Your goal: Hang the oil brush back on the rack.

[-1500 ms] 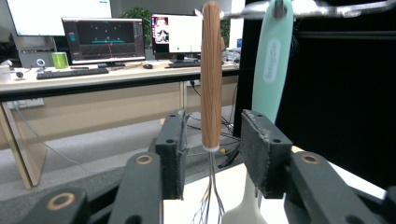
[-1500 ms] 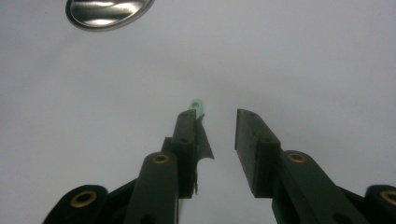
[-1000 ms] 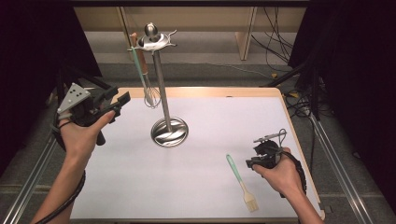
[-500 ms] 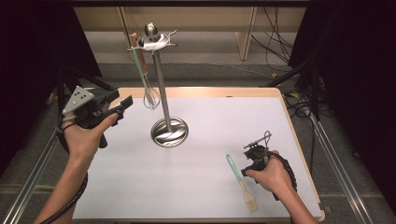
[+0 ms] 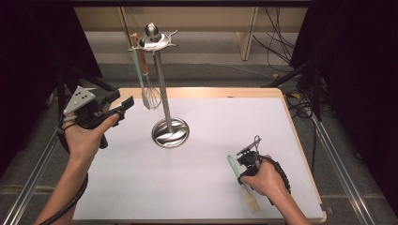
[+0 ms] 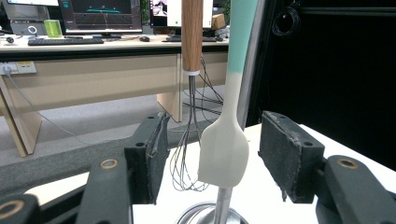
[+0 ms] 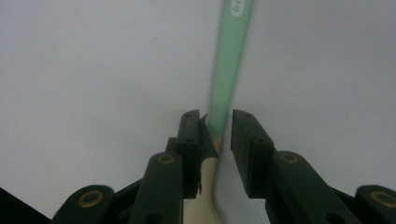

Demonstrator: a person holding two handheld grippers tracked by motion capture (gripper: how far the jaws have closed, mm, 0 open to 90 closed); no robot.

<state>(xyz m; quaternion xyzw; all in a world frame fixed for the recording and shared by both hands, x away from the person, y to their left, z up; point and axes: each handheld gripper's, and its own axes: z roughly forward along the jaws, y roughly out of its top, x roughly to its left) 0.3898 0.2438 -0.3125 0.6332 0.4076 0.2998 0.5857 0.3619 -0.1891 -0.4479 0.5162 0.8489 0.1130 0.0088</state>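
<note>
A steel utensil stand (image 5: 162, 89) rises from a round base (image 5: 170, 132) on the white table mat (image 5: 220, 117). A spatula (image 5: 137, 61) (image 6: 223, 149) with a mint handle and a wood-handled whisk (image 5: 150, 93) (image 6: 189, 158) hang from its top hooks. My left gripper (image 5: 123, 105) (image 6: 217, 135) is level with them at the left; its jaws have just been opening and stand wide, the spatula blade hanging free just ahead of them. A mint-handled pastry brush (image 5: 248, 197) (image 7: 229, 70) lies flat at the front right. My right gripper (image 5: 245, 165) (image 7: 215, 116) points down astride its handle, jaws narrow, a slim gap at one pad.
The mat's wooden edge (image 5: 300, 140) runs close to my right hand. Metal rails (image 5: 338, 173) flank the table, and cables (image 5: 281, 37) lie on the floor behind. A desk with monitors (image 6: 93, 18) stands beyond the stand.
My right gripper has come left and down onto the brush handle. The left hand has stayed by the stand.
</note>
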